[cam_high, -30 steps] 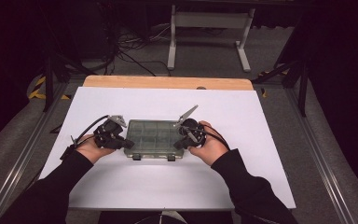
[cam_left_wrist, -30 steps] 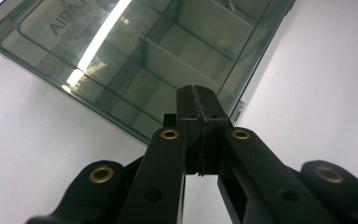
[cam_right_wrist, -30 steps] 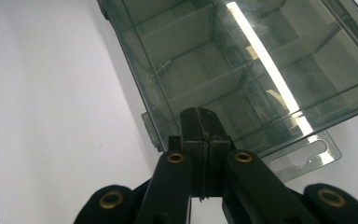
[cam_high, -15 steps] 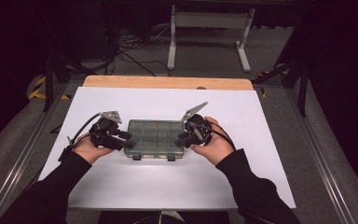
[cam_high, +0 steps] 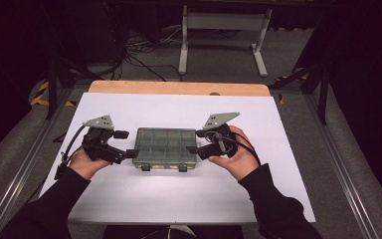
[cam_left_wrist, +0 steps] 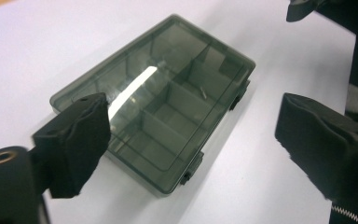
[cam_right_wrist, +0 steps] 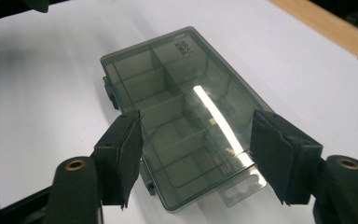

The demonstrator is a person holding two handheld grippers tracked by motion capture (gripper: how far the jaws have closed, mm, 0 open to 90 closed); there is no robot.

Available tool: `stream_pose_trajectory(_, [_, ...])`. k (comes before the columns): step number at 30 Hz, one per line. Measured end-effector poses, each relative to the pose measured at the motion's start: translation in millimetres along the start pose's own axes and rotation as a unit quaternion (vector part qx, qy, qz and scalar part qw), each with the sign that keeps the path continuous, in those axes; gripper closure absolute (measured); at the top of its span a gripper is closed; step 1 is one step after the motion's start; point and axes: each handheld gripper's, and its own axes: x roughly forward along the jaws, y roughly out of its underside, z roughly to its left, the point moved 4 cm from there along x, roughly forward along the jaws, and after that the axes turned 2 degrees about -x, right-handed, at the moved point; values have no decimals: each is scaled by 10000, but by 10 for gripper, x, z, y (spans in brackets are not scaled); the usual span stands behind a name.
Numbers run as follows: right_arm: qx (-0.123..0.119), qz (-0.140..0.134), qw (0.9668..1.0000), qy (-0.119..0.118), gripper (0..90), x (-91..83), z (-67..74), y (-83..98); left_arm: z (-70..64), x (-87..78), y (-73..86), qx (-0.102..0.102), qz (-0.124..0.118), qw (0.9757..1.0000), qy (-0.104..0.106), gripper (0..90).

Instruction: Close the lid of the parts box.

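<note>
A smoky see-through compartment box (cam_high: 165,148) lies flat on the white sheet with its lid down. My left gripper (cam_high: 128,144) sits just off its left end. My right gripper (cam_high: 195,142) sits just off its right end. The jaws of both have just been opening, and their pads press on nothing. In the left gripper view the box (cam_left_wrist: 158,107) lies ahead of the left gripper (cam_left_wrist: 196,135), whose jaws stand wide. In the right gripper view the near end of the box (cam_right_wrist: 186,112) lies between and below the parted pads of the right gripper (cam_right_wrist: 200,154).
The white sheet (cam_high: 179,199) covers the table, with a wooden edge (cam_high: 179,88) at the far side. Beyond it stand a metal frame's legs (cam_high: 219,30) and floor cables (cam_high: 129,55). Metal rails (cam_high: 338,174) run along both sides.
Both grippers have let go of the box's ends, opened their jaws and drawn slightly outward and up. The box has stayed where it lay.
</note>
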Motion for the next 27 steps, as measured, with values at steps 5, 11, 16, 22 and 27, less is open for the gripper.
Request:
stream_pose_trajectory(5, [-74,-374,9992,98,323,-147,14,40,-42,-62,20,132,-310,9994,-35,37])
stream_pose_trajectory(11, [-179,-738,9961,441,301,-281,-7,147,-60,-124,67,226,-750,9968,-140,21])
stream_pose_trajectory(16, [-98,-1025,9932,550,276,-365,-44,226,-59,-196,133,182,-1139,9932,-151,21])
stream_pose_trajectory(22, [-198,-1095,9910,742,276,-434,-73,393,-45,-261,222,142,-1521,9880,-228,24])
stream_pose_trajectory(27, [21,-1333,9880,777,220,-483,-87,513,-31,-284,311,107,-1721,9847,-268,25])
